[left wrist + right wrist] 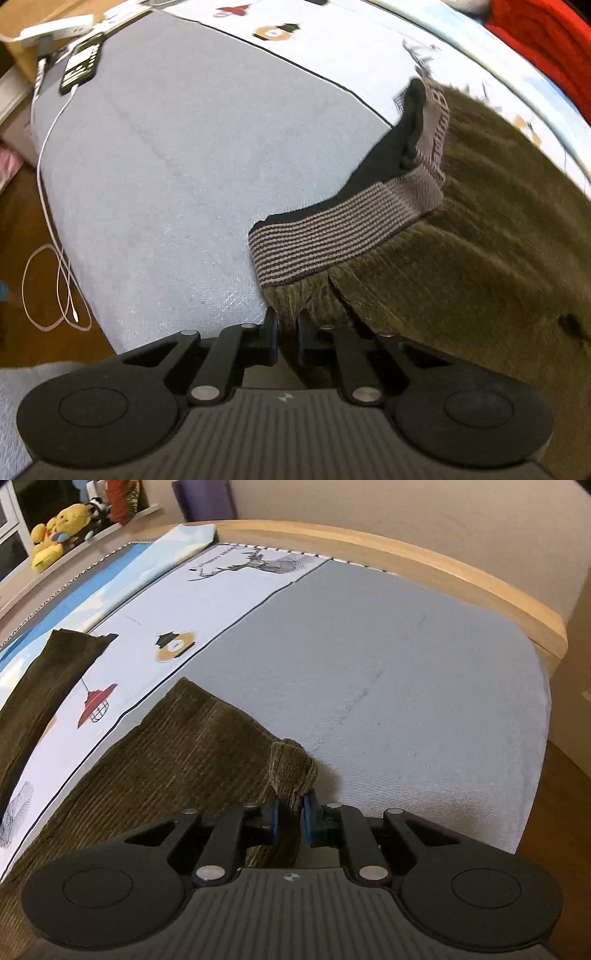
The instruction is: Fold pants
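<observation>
The pants [461, 229] lie spread on a grey sheet [166, 166] over a bed, an olive corduroy pair with a striped elastic waistband [332, 236] at one end and the leg hems at the other. Each end is pinched by one of the hand-held tools, so the garment's long axis runs between the two hands

The left gripper [287, 332] has its jaws drawn narrow on the corduroy just below the waistband, at the near corner of the waist; the fabric gathers into a small pleat between the black fingers and the waistband curls open beyond them, away from the camera and up to the right

The right gripper [290, 814] is likewise closed down on cloth — a bunched hem corner [291, 764] of the near leg [177, 753] stands up between its blue pads, with the rest of that leg running away to the left and back. The other leg [44, 686] lies apart, farther off on the printed white strip of bedding [207, 602], its end well clear of the right tool

What the coming move seems to turn on is this: waist and hem sit at opposite ends of one line, each already in a grip, and the far leg lies parallel beyond the near one. Judging by that layout, the near edge would be lifted and carried over toward the far leg — a lengthwise fold, leg onto leg. The left hand is nearer the waist, the right nearer the hem, so neither needs to cross

The risk I see is the thin pinch at the hem slipping as the cloth goes taut
</observation>
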`<state>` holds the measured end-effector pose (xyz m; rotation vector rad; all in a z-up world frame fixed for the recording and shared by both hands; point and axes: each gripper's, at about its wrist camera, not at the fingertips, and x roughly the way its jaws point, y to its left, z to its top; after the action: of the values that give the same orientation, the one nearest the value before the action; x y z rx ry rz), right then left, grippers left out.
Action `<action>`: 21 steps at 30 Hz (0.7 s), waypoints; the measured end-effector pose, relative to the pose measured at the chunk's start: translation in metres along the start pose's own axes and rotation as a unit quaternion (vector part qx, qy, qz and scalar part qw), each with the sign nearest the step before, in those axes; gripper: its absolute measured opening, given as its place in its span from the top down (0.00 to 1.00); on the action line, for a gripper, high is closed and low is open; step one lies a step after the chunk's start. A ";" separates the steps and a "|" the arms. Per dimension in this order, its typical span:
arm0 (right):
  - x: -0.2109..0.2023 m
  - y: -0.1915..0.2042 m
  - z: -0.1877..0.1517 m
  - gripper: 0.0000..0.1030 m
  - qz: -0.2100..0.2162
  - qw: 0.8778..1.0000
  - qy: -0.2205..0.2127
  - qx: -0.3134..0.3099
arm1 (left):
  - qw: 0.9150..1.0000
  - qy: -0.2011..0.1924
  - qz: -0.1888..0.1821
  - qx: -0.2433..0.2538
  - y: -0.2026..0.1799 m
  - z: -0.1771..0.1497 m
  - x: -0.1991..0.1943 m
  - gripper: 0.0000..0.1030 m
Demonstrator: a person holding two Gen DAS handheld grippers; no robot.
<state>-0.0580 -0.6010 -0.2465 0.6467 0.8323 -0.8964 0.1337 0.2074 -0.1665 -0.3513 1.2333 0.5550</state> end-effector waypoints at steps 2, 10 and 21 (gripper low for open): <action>-0.003 -0.012 -0.005 0.87 -0.009 1.000 0.010 0.020 | 1.000 -0.006 -0.009 0.000 0.002 -0.004 0.001 0.89; -0.040 -0.011 -0.006 0.56 -0.014 0.999 0.005 0.036 | 0.999 -0.018 0.017 0.045 0.004 0.001 -0.017 0.16; -0.326 0.060 -0.029 0.26 0.272 0.947 -0.148 -0.079 | 0.972 -0.068 -0.185 0.130 0.007 -0.035 -0.237 0.15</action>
<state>-0.1347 -0.4168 0.0196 0.5435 0.4121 -0.4016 0.0486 0.1455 0.0488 -0.3070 1.0590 0.0918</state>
